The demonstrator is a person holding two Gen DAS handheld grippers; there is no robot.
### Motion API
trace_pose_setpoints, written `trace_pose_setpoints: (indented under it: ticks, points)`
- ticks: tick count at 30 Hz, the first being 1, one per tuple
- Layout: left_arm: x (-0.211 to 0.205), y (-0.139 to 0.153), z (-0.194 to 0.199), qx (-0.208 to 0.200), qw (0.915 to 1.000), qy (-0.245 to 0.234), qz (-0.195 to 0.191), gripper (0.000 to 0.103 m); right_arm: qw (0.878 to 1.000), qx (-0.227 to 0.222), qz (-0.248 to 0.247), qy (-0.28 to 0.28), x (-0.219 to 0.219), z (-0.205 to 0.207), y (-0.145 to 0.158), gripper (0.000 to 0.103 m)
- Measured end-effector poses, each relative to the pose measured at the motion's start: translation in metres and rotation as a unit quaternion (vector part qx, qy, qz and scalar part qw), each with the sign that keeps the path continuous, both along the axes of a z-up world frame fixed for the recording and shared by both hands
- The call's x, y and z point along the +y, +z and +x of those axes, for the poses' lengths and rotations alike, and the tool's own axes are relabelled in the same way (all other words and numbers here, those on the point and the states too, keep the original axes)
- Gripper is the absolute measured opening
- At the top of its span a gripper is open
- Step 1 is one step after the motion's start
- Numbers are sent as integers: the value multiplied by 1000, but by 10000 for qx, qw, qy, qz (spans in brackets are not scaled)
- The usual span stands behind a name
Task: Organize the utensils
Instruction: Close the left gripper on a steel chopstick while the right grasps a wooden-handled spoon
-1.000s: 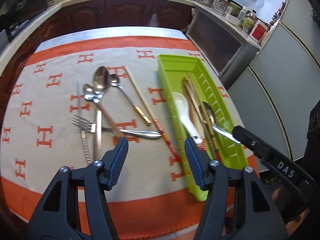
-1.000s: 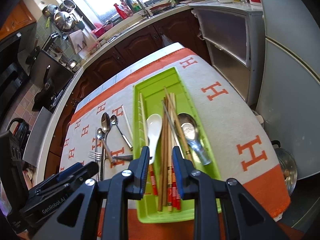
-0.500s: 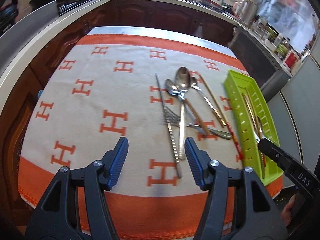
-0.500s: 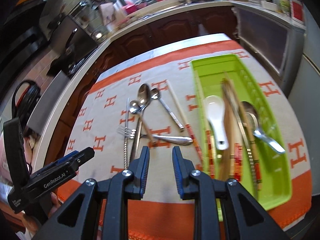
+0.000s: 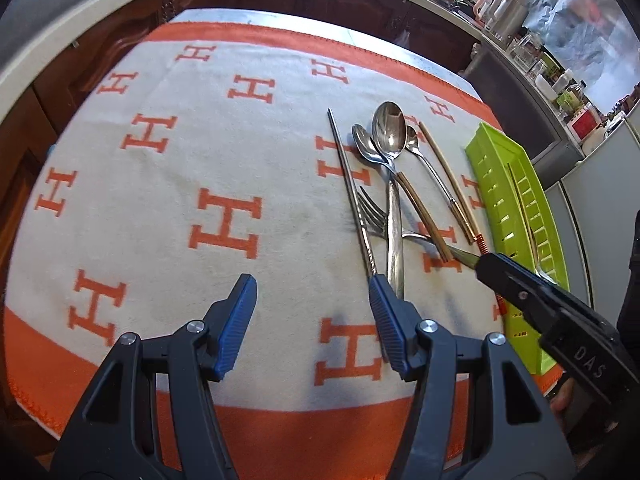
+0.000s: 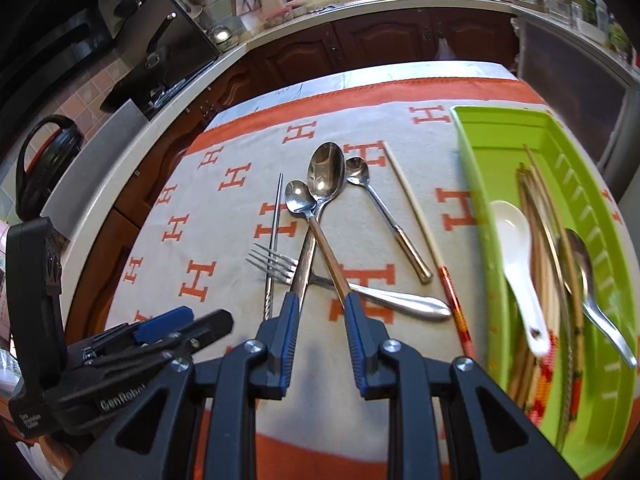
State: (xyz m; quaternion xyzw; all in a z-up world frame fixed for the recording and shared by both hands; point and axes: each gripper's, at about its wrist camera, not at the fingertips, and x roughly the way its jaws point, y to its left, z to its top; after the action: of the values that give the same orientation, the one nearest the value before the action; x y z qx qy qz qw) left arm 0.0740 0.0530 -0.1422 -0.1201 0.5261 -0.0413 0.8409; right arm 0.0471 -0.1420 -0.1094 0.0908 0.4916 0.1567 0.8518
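Loose utensils lie together on the H-patterned cloth (image 6: 224,240): a large spoon (image 6: 326,172), a smaller spoon (image 6: 298,198) crossing its handle, a gold-handled spoon (image 6: 357,170), a fork (image 6: 272,262), a metal chopstick (image 6: 276,216) and a red-tipped wooden chopstick (image 6: 416,216). To their right, the green tray (image 6: 500,128) holds a white ceramic spoon (image 6: 516,256), several chopsticks (image 6: 548,240) and a metal spoon (image 6: 580,256). My right gripper (image 6: 322,304) hovers just short of the crossed spoon handles, narrowly open and empty. My left gripper (image 5: 311,284) stands wide open over bare cloth, left of the pile (image 5: 388,128).
Dark wood cabinets and a pale counter (image 6: 360,4) curve around the far side, with a stove (image 6: 160,48) at the left. Grey appliance fronts (image 5: 600,200) stand right of the tray (image 5: 492,160). The cloth's orange border (image 5: 280,440) marks the near table edge.
Both views have swung left, from over the green tray to the loose utensils and the bare cloth. Both grippers came a little lower. Neither jaw opening has changed.
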Motion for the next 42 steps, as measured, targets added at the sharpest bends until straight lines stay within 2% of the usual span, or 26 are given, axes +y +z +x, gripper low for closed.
trace_pose_setpoints:
  ticks: [6, 11, 15, 17, 18, 19, 22, 26, 30, 37, 38, 41, 42]
  points:
    - [-17, -18, 22, 126, 9998, -155, 100, 56, 9999, 80, -6, 73, 1, 19, -9, 23]
    - [-36, -20, 35, 61, 9986, -301, 429, 56, 9998, 135, 58, 124, 0, 30, -13, 23]
    - [-56, -23, 37, -33, 9927, -413, 1137, 54, 9997, 168, 65, 186, 0, 35, -16, 23]
    - [-59, -24, 35, -121, 9906, -429, 1292, 53, 9996, 171, 34, 224, 1, 38, -17, 23]
    - [-58, -24, 36, -131, 9910, -407, 1269, 50, 9996, 178, 26, 238, 1, 39, -17, 23]
    - [-56, -24, 36, -144, 9914, -357, 1247, 41, 9995, 193, 21, 259, 2, 41, -17, 23]
    - [-42, -23, 38, -161, 9935, -167, 1110, 25, 9992, 169, -24, 360, 8, 45, -18, 23]
    - [-29, -24, 39, -166, 9943, -113, 1049, 24, 9983, 135, -216, 521, 19, 50, -21, 23]
    - [-35, -23, 38, -199, 9918, -208, 1247, 24, 9974, 191, -340, 608, 27, 57, -29, 23]
    - [-34, -24, 44, -245, 9917, -255, 1236, 28, 9973, 200, -262, 658, 27, 65, -34, 23]
    - [-34, -24, 44, -252, 9917, -259, 1236, 28, 9972, 190, -272, 666, 27, 64, -34, 22]
    - [-35, -25, 45, -279, 9914, -285, 1247, 28, 9969, 188, -200, 732, 28, 65, -35, 9]
    - [-35, -25, 45, -288, 9914, -297, 1243, 27, 9967, 196, -181, 763, 30, 65, -35, 8]
